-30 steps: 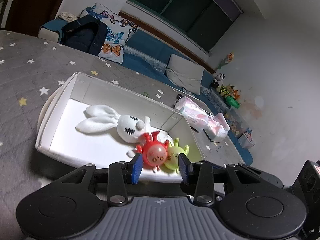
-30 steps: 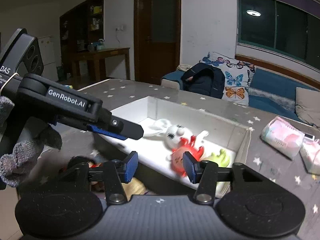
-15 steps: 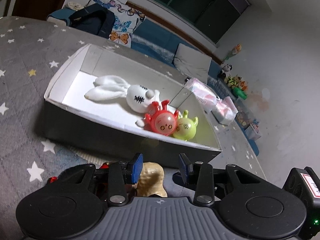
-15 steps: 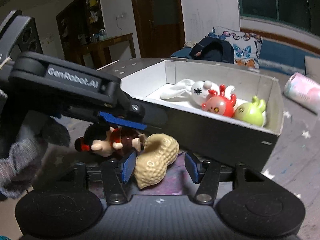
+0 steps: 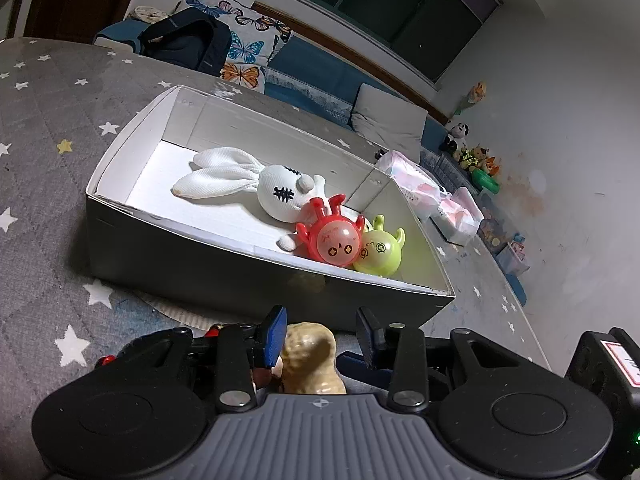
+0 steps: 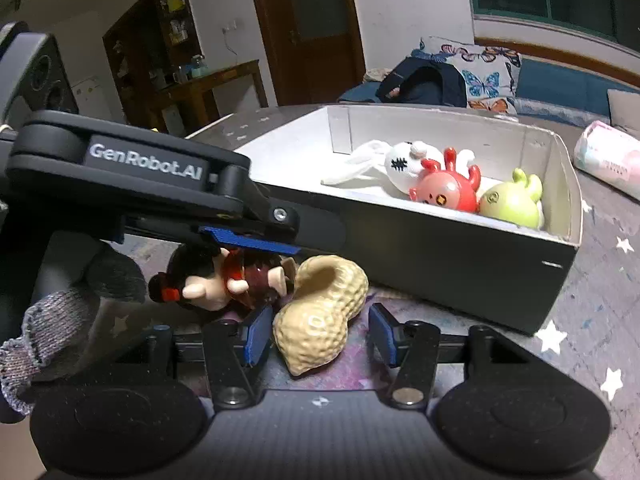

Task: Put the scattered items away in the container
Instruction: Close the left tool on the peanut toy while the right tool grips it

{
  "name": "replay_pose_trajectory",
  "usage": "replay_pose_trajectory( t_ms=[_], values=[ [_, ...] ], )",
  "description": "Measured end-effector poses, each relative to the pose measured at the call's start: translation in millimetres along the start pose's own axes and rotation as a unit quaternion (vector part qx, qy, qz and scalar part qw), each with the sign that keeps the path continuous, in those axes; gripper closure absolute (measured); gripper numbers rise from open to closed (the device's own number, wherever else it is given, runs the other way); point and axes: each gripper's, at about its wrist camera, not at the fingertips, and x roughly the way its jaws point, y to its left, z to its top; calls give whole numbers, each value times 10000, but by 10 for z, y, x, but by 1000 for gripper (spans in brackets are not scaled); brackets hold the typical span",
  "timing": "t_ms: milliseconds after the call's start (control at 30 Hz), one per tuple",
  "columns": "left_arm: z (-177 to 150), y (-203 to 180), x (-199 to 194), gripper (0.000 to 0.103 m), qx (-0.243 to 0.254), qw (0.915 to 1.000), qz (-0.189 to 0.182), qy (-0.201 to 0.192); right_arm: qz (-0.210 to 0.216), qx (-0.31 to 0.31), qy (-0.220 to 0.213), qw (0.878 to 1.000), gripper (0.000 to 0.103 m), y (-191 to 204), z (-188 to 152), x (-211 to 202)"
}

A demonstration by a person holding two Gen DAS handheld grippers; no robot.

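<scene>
A white-lined box (image 5: 132, 240) (image 6: 472, 264) holds a white rabbit plush (image 5: 256, 184) (image 6: 400, 162), a red round toy (image 5: 332, 236) (image 6: 444, 192) and a green round toy (image 5: 380, 250) (image 6: 510, 200). A tan peanut toy (image 5: 310, 356) (image 6: 320, 316) lies on the cloth in front of the box, beside a small dark-haired doll (image 6: 216, 284). My left gripper (image 5: 322, 338) is open with the peanut between its fingers. My right gripper (image 6: 318, 334) is open, also astride the peanut. The left gripper's body (image 6: 132, 184) hangs over the doll.
The star-patterned grey cloth (image 5: 36, 128) covers the surface. Pink tissue packs (image 5: 424, 192) (image 6: 604, 160) lie beyond the box. A dark backpack (image 5: 184, 44) and butterfly cushions sit on the sofa behind. A gloved hand (image 6: 60, 320) holds the left gripper.
Both grippers have dropped from over the box down to the cloth in front of it and closed in on the peanut and doll. Both stay open.
</scene>
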Motion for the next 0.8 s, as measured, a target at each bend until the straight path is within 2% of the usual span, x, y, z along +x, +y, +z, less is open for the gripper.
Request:
replay_pose_trajectory(
  t_ms=[133, 433, 600, 800],
  values=[
    [-29, -47, 17, 63, 64, 10000, -8, 46, 10, 30, 13, 10000, 62, -34, -32, -30],
    [-156, -167, 86, 63, 2, 9996, -84, 262, -113, 93, -12, 9999, 62, -162, -152, -243],
    [-259, -250, 181, 63, -134, 9985, -214, 478, -146, 106, -11, 9998, 62, -193, -236, -358],
    [-300, -230, 236, 63, -389, 9976, -161, 541, -73, 336, -110, 9993, 61, -289, -219, -397]
  ],
)
